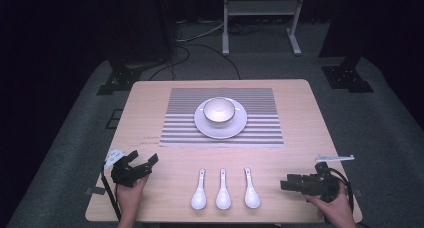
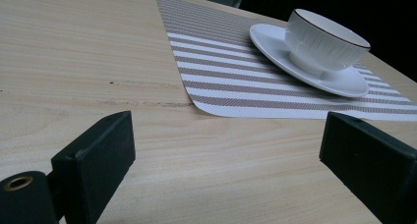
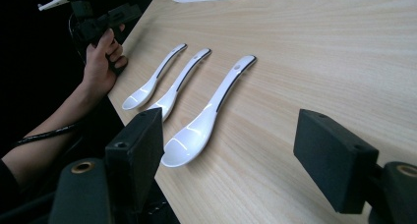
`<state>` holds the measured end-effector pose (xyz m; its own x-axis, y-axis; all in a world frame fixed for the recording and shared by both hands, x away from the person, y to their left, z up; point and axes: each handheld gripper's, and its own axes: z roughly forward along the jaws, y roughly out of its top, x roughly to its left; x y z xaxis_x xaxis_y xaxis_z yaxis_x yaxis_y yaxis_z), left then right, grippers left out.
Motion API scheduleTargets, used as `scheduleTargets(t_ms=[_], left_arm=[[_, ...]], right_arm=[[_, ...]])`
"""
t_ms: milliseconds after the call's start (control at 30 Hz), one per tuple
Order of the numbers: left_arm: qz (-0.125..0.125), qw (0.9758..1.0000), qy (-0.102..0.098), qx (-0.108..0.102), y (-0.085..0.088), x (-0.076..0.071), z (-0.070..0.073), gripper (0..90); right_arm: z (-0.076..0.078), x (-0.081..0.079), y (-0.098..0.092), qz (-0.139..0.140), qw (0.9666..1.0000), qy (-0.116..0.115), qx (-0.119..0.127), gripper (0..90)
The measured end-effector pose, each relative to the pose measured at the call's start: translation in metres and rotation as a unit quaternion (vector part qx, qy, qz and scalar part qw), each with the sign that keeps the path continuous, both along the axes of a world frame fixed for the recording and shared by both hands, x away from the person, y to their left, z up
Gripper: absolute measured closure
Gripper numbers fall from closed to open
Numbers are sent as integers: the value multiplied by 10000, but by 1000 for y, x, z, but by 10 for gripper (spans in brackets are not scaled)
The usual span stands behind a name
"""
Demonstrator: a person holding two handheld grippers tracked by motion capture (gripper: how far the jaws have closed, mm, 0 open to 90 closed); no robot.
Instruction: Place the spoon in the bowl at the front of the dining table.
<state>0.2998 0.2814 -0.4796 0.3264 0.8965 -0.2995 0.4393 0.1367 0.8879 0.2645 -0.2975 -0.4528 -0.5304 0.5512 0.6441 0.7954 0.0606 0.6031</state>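
Two handheld grippers sit at the near edge of the table [image 1: 300, 103], one at each corner. The left gripper [image 1: 146, 160] is gripped by the person's left hand [image 1: 131, 188] at the near left, its two blunt black jaws spread wide with nothing between them, angled toward the far right; a grey three-cornered plate rides on top. The right gripper [image 1: 283, 183], in the right hand [image 1: 339, 208] at the near right, points left along the near edge toward the spoons, its two blocky matte jaws likewise wide apart and empty. Between the grippers lie three white ceramic soup spoons, glossy and smooth, side by side with deep oval bowls toward the near edge and short grooved handles pointing far: the left spoon [image 1: 199, 190], the middle spoon [image 1: 223, 190] and the right spoon [image 1: 250, 189]. They lie apart from one another, none touching, and the right spoon is the closest to the right gripper, still well clear of its jaws. The table top is pale wood-grain laminate with rounded corners. Farther off, at the centre, lies one rectangular woven placemat [image 1: 260, 130], striped in brownish grey and white, thin and flat. On it rests one round white saucer [image 1: 239, 125], and on the saucer stands one white cup [image 1: 218, 111], upright, with fluted sides and a thin dark line around its rim.
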Motion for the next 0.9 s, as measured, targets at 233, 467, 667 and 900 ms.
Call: scheduleTargets(t_ms=[233, 467, 667, 900], left_arm=[[-13, 10000, -4, 17, 0, 0, 0, 53], [-17, 10000, -4, 24, 0, 0, 0, 53], [-16, 10000, -4, 21, 0, 0, 0, 53], [-24, 10000, -2, 30, 0, 0, 0, 53]], right_arm=[[3, 4, 7, 72, 10000, -9, -22, 262], [2, 8, 14, 165, 9999, 23, -30, 262], [2, 11, 21, 241, 9997, 62, -60, 262], [4, 17, 33, 381, 9992, 77, -113, 262]])
